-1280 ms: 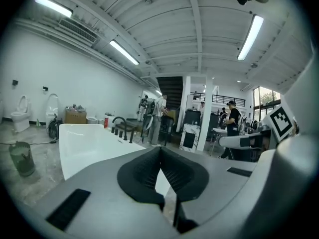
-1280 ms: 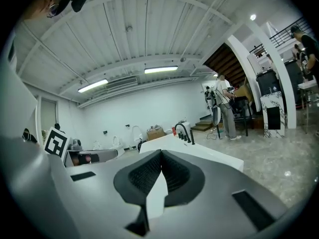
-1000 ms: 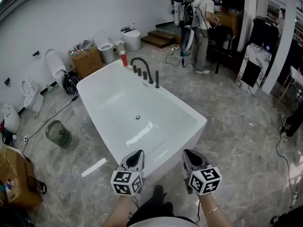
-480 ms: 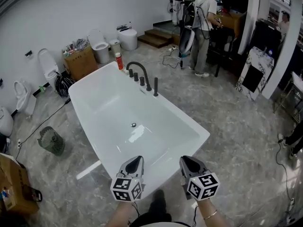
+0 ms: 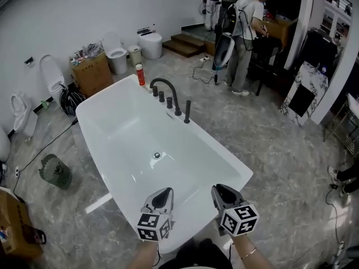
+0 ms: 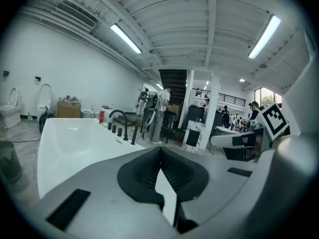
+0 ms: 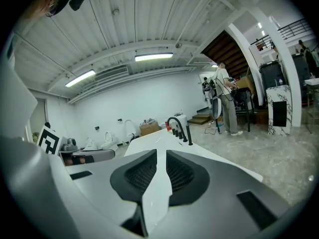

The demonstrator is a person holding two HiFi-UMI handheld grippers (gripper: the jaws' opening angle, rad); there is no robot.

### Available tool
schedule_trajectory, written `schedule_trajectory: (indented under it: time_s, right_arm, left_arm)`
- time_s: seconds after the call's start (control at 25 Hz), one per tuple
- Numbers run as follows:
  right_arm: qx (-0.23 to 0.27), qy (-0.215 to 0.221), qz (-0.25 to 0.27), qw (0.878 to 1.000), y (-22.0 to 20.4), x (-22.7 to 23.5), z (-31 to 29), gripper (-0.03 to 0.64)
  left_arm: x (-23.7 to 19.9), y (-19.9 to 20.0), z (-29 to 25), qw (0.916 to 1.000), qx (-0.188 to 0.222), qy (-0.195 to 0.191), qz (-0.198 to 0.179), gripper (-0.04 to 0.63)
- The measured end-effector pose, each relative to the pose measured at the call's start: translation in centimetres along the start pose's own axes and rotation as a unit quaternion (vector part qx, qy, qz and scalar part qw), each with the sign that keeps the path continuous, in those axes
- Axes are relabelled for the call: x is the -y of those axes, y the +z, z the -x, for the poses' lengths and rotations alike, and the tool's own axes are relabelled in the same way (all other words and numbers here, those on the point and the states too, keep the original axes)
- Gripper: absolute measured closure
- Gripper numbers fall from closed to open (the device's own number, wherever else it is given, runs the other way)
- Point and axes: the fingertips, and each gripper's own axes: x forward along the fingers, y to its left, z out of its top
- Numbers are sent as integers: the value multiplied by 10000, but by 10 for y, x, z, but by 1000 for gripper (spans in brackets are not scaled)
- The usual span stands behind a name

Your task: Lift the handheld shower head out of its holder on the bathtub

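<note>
We hold both grippers over the bathtub's [image 5: 221, 150] near end. The left gripper's [image 5: 162, 194] jaws are pressed together on nothing, and the right gripper's [image 5: 221, 191] are opening with nothing between them. The handheld shower head [image 5: 187, 110] stands upright in its holder on the tub's right rim, well apart from both grippers.

bathtub [image 5: 120, 102]: glossy white | faucet [image 5: 175, 100]: matt black metal | floor [image 5: 269, 144]: polished stone

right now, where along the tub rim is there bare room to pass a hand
Bare: the bathtub right rim from the handheld shower head to the near corner, and the whole left rim. Crowded: shower head up to the red bottle, with knobs and spout.
</note>
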Motion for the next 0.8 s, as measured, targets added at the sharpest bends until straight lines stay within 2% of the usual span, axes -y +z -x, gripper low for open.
schedule_trajectory:
  time_s: [0.44,0.8]
  right_arm:
    - [-133,187,44,9997,29,55,-109,532]
    - [-471,573,169,9971,46,153,-252,520]
  left_arm:
    - [-46,13,-82,9996,-93,206,160,575]
    - [-82,6,-220,9971,-319,540,440,575]
